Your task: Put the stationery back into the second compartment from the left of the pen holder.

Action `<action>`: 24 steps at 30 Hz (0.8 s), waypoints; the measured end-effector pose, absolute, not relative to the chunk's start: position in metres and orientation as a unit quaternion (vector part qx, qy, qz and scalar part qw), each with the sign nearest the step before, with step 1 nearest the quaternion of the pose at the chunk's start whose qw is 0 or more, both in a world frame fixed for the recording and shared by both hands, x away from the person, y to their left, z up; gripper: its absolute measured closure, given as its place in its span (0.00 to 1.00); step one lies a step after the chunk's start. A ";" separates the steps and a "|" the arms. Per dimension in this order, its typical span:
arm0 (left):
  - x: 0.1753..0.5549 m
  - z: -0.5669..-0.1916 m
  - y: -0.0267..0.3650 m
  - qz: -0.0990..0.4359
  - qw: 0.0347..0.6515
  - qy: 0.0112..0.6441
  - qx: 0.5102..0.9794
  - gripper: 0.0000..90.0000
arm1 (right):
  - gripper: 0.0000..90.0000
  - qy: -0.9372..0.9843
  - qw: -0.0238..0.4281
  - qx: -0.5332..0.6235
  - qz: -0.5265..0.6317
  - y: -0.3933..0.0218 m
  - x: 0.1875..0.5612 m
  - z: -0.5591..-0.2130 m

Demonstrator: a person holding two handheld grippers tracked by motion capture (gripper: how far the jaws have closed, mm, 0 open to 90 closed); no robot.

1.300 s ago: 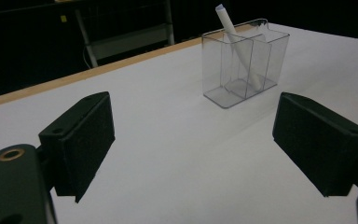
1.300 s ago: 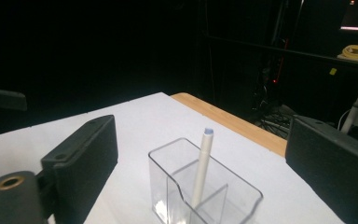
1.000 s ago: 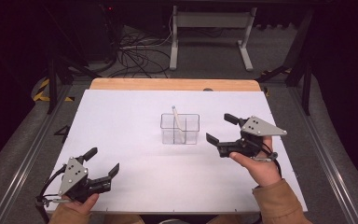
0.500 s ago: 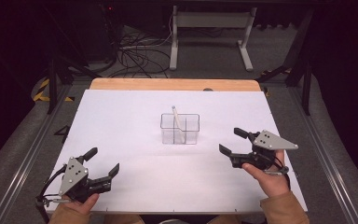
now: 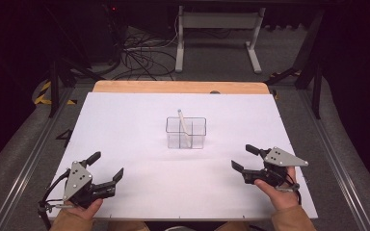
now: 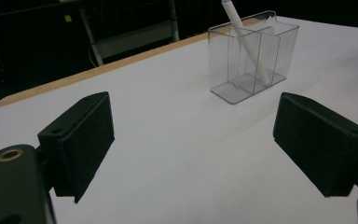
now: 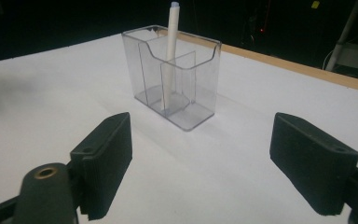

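A clear divided holder (image 5: 186, 133) stands upright near the middle of the white tabletop (image 5: 125, 120). One white pen (image 5: 183, 126) leans inside it, its tip above the rim; in the right gripper view the pen (image 7: 170, 56) sits in a rear compartment.

The left tool (image 5: 107, 174) rests low at the near left of the tabletop, released, with nothing between its jaws. The right tool (image 5: 245, 158) sits at the near right, well apart from the holder; its jaws have just been closing somewhat but remain spread and empty.

Judged step: both tools are parked clear, and the pen looks already stowed. Any further move calls for a fresh approach to the holder with spread jaws, aligned on the pen.
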State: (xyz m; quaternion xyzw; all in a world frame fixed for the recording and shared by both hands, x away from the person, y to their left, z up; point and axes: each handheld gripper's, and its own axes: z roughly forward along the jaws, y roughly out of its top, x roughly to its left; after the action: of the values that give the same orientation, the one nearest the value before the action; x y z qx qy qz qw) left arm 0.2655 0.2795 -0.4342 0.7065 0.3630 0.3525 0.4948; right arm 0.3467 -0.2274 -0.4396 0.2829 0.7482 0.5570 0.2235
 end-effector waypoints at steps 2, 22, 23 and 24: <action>0.266 -0.435 0.280 0.353 0.494 0.362 0.707 0.15 | 0.24 0.748 0.223 0.284 0.557 -0.229 0.344 -0.444; 0.274 -0.450 0.279 0.336 0.496 0.362 0.714 0.15 | 0.24 0.776 0.223 0.311 0.501 -0.231 0.337 -0.473; 0.275 -0.450 0.280 0.333 0.497 0.364 0.714 0.15 | 0.24 0.775 0.224 0.311 0.502 -0.231 0.337 -0.473; 0.275 -0.451 0.280 0.329 0.498 0.366 0.714 0.15 | 0.24 0.773 0.226 0.311 0.504 -0.232 0.337 -0.473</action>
State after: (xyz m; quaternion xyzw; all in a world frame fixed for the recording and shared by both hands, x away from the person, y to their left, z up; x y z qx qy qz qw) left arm 0.2754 0.2800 -0.4505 0.7141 0.3658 0.3290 0.4980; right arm 0.3373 -0.2323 -0.4732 0.3105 0.7732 0.5044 0.2264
